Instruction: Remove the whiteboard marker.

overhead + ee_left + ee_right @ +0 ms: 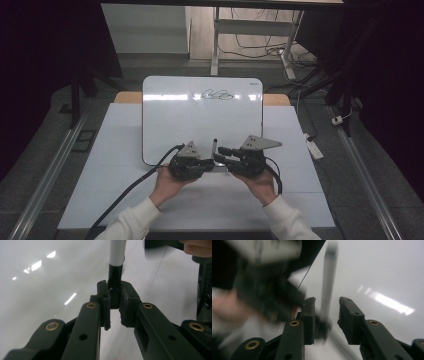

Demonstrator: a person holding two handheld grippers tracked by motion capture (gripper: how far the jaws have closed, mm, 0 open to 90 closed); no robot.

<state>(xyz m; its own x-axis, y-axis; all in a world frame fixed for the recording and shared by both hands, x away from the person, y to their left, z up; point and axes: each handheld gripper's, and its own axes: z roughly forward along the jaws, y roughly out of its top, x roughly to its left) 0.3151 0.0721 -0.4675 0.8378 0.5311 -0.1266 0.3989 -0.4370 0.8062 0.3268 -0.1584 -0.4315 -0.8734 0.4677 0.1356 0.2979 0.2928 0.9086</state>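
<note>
The marker (115,267) is a slim pen with a white barrel and a glossy black end section. It stands at the near edge of the whiteboard (200,120), between the two hands, and in the high view it shows as a thin dark stick rising just above the tongs. The left tongs (115,305) are clenched on its black end, the pads pressing it from both sides. In the left gripper view the white barrel runs off the top of the frame, so its far end is cut off.

The right tongs (326,312) stand parted around the same marker, with a clear gap on one side; their pads do not press it. That view is smeared by motion, so the marker reads as a grey streak and the left gripper and hand beside it are hard to make out.

The whiteboard lies on the white surface (300,165) and bears a small black scribble (212,94) near its far edge.
</note>
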